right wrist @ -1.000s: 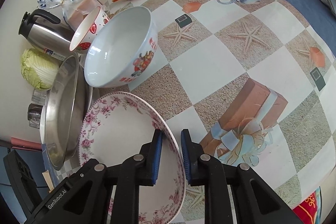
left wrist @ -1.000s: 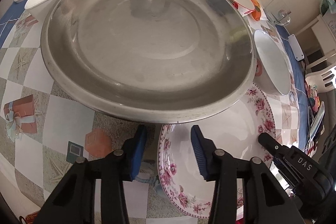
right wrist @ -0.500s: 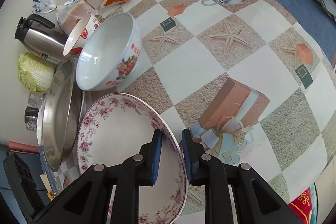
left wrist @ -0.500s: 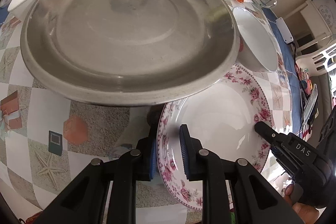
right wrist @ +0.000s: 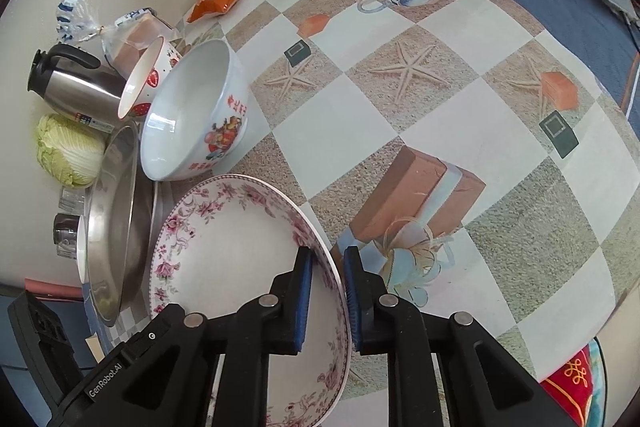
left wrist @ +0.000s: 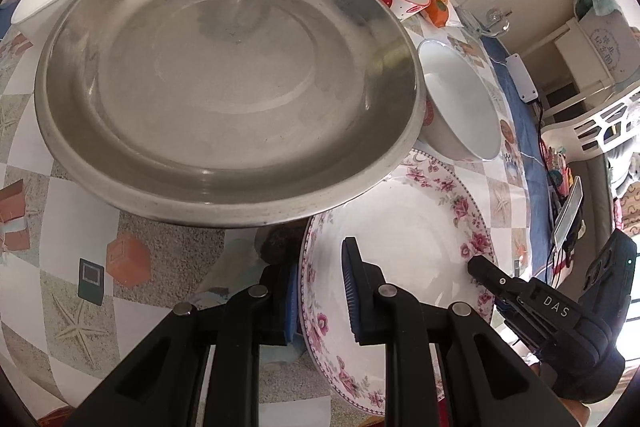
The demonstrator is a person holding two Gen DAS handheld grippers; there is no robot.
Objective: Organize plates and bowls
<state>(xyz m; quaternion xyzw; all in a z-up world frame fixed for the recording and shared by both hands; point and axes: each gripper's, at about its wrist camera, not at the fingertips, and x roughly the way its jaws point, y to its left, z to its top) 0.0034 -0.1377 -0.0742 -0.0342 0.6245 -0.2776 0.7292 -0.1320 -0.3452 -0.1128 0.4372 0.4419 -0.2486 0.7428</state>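
From the left wrist, the left gripper [left wrist: 320, 297] pinches the near rim of the flowered plate [left wrist: 404, 227], which lies partly under the big steel plate [left wrist: 224, 75].

From the right wrist, the right gripper [right wrist: 326, 301] is closing on the plate's other rim; only here the picture bowl [right wrist: 200, 123] shows its side.

Your left wrist camera looks steeply down, close over the steel tray [left wrist: 224, 83]. Your right wrist camera faces down from the opposite side. Both share the floral plate [left wrist: 404, 223] [right wrist: 224, 251].
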